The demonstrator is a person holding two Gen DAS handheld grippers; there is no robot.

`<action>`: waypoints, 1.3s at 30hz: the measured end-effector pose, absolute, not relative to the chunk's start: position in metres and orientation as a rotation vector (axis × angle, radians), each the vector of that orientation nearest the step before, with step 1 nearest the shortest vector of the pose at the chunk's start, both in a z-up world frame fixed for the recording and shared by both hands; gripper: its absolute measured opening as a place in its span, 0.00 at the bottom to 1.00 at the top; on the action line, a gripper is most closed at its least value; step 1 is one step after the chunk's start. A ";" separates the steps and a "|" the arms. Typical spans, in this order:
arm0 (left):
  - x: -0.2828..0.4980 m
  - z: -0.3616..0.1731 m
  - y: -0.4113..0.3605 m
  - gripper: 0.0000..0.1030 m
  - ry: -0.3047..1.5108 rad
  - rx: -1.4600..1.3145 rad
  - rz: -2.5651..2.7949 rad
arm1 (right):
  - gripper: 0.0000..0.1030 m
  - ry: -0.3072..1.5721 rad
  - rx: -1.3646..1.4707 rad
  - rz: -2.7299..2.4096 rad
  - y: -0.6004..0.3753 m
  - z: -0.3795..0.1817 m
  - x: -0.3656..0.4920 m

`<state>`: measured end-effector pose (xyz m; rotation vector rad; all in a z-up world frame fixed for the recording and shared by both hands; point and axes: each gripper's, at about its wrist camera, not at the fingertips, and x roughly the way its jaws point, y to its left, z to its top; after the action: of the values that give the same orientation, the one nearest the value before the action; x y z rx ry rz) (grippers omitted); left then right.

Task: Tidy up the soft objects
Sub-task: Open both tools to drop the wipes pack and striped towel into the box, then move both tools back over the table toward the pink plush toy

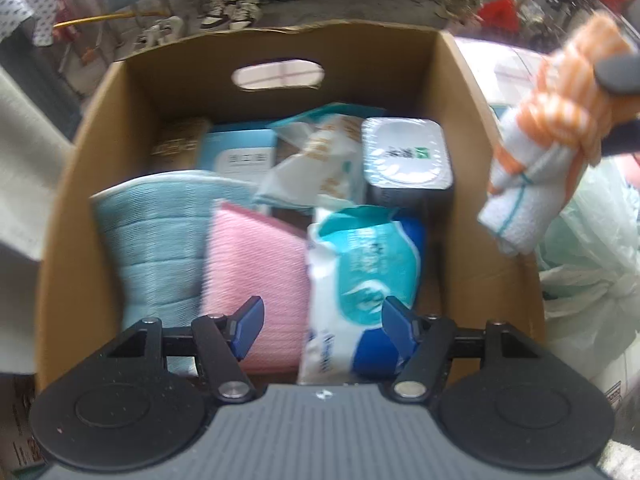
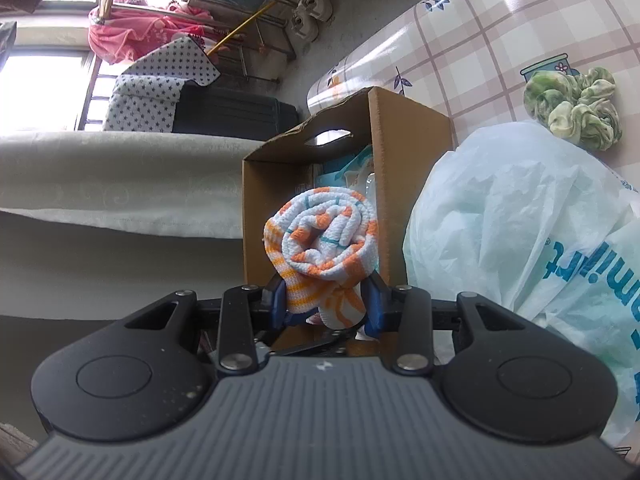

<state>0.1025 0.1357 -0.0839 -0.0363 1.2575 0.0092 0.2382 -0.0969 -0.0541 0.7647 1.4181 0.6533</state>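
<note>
Left tongs (image 1: 323, 330) apparently gape empty; right tongs (image 2: 327, 307) clamped.

We see a rolled orange-and-white towel (image 2: 322, 236) clamped in our right gripper (image 2: 326, 304), before the box (image 2: 408, 136).

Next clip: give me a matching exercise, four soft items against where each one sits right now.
Items:
1. rolled orange-and-white towel
2. pink cloth
3. green scrunchie
4. blue cloth

Places:
A. on the checked tablecloth, outside the box
B. in the box, against its left wall
C. clamped in the right gripper
D. in the box, between the blue cloth and a wipes pack

Pairs: 1-C, 2-D, 3-A, 4-B
</note>
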 end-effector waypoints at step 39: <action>0.107 -0.086 0.141 0.28 1.271 -0.555 -0.175 | 0.53 1.579 0.525 0.550 -0.071 -0.050 0.218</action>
<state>0.1070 0.1413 -0.0860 -0.5546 1.2710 -0.1747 0.2184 -0.0713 -0.0504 0.5248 1.5792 0.5500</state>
